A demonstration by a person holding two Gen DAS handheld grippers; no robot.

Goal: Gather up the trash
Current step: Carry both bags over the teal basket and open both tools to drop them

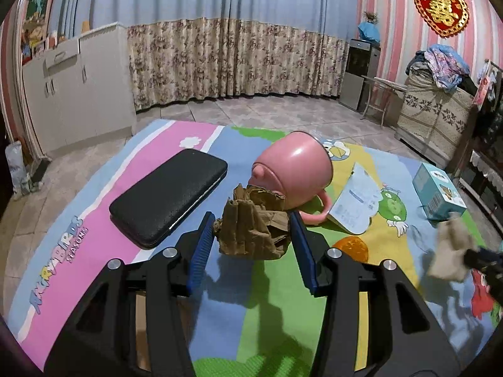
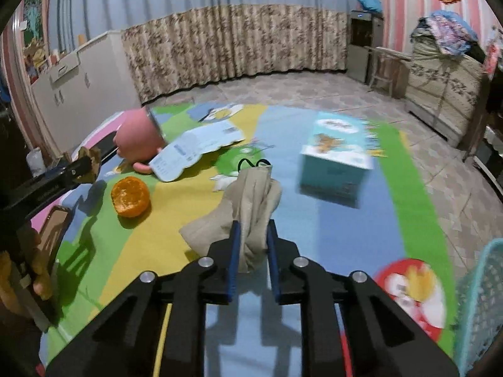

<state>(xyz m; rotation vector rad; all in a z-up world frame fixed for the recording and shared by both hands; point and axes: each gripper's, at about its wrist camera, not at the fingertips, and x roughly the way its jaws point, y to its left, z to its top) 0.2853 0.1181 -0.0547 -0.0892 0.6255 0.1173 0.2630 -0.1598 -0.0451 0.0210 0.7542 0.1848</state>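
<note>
My left gripper [image 1: 251,220] is shut on a crumpled brown paper wad [image 1: 251,229], held above the colourful mat [image 1: 232,314]. It also shows at the left of the right wrist view [image 2: 89,161]. My right gripper [image 2: 253,226] is shut on a crumpled beige tissue wad [image 2: 251,201], lifted above the mat [image 2: 314,220]; it also shows at the right of the left wrist view [image 1: 449,248]. An orange peel half [image 2: 130,196] lies on the mat, partly hidden in the left wrist view [image 1: 352,248].
A tipped pink mug [image 1: 295,176], a black case [image 1: 169,194], a light-blue printed leaflet [image 1: 355,204] and a blue carton box [image 2: 336,160] lie on the mat. A teal mesh basket [image 2: 481,301] stands at the right edge. White cabinets [image 1: 72,88] and curtains stand behind.
</note>
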